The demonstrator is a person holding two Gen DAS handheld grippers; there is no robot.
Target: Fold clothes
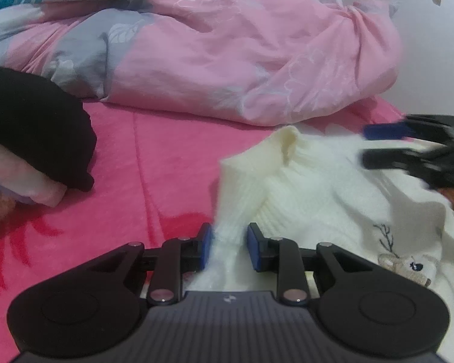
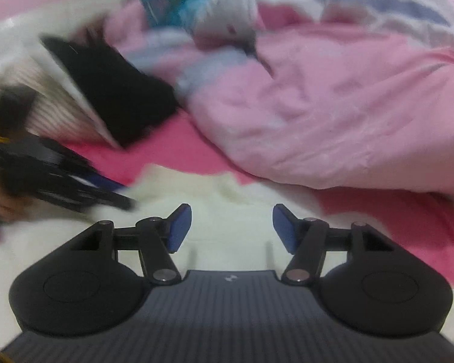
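A white ribbed knit sweater (image 1: 317, 187) with a small embroidered deer lies on the pink bed sheet (image 1: 166, 157). My left gripper (image 1: 228, 249) is shut on a bunched strip of the sweater, with white fabric filling the gap between its blue pads. The right gripper (image 1: 387, 145) hovers blurred over the sweater's far right side, jaws apart. In the right wrist view the right gripper (image 2: 231, 230) stands open above the sweater (image 2: 227, 199), nothing between its pads. The left gripper (image 2: 106, 193) shows there at the left, blurred.
A crumpled pink and grey duvet (image 1: 242, 54) fills the back of the bed. At the left a black garment (image 1: 39, 130) lies on top of a pale folded piece (image 1: 30, 181). A white wall (image 1: 432, 45) is at the far right.
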